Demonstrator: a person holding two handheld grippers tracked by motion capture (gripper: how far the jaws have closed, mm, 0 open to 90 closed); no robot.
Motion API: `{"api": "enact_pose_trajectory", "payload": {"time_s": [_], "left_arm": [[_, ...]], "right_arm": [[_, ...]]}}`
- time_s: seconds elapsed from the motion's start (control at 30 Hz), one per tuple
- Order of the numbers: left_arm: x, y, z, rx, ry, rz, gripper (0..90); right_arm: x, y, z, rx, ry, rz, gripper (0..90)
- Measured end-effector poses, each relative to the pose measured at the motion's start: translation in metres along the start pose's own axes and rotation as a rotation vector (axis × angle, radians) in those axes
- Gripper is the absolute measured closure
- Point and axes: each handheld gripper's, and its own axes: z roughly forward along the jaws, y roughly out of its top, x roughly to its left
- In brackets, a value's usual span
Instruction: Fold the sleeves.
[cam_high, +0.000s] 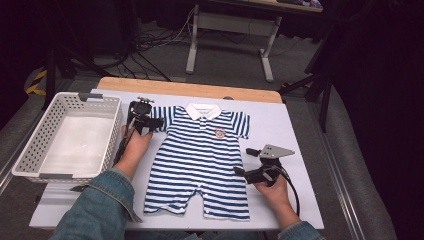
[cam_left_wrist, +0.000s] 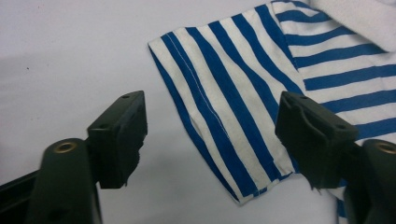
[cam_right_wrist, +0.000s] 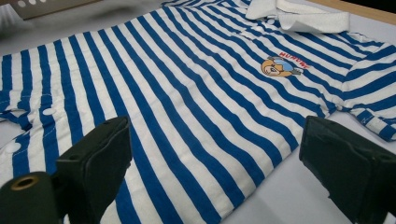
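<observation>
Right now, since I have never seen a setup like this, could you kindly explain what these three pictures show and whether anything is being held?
No robot arm is at work here: a person at a table holds a hand-operated two-jaw gripper in each hand. The high view looks down from above the person's side. There the left gripper sits at one sleeve of a blue-and-white striped baby romper, and the right gripper sits at the romper's side edge.

The other two pictures come from cameras riding on the grippers, looking along their black jaws. In the left gripper view the jaws stand apart on either side of the sleeve. In the right gripper view the jaws straddle the romper's side edge.

The romper lies flat on a white sheet over the table. A white basket stands beside it. Nothing is held: both grippers are open.
</observation>
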Motion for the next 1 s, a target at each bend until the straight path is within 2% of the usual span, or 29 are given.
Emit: {"api": "enact_pose_trajectory", "payload": {"time_s": [0.07,0.13,0.23,0.27,0.37,0.43,0.5,0.67,0.77,1.0], "left_arm": [[-0.0009,0.0003,0.0023,0.024,0.004,0.003,32.5],[-0.0006,0.0005,0.0049,0.047,0.009,0.010,39.2],[0.0011,0.0003,0.0072,0.072,-0.014,-0.007,50.3],[0.0011,0.0004,0.0070,0.072,-0.008,-0.004,51.8],[0.0018,0.0009,0.0065,0.076,-0.028,-0.007,63.7],[0.0022,0.0011,0.0062,0.080,-0.044,-0.005,78.1],[0.0027,0.0014,0.0060,0.073,-0.057,-0.012,86.3],[0.0025,0.0035,0.0026,0.034,-0.029,-0.001,87.9],[0.0031,0.0058,-0.0002,0.002,0.003,0.022,88.1],[0.0000,0.0064,-0.0010,0.004,0.019,0.040,88.0]], "right_arm": [[0.0000,0.0000,0.0000,0.000,0.001,0.000,10.4],[0.0003,0.0000,0.0000,0.001,0.002,0.000,10.5],[0.0004,0.0000,0.0000,0.002,0.005,-0.002,11.0],[0.0005,0.0000,0.0002,0.003,0.005,-0.003,11.1],[0.0007,0.0000,0.0003,0.005,0.005,-0.006,11.4],[0.0006,0.0000,0.0004,0.006,0.006,-0.006,11.7],[0.0007,0.0000,0.0004,0.006,0.006,-0.006,11.9],[0.0006,0.0000,0.0001,0.004,0.007,-0.005,12.0],[0.0006,0.0000,-0.0001,0.002,0.007,-0.004,12.1],[0.0005,-0.0001,-0.0003,0.002,0.009,-0.003,12.1]]}}
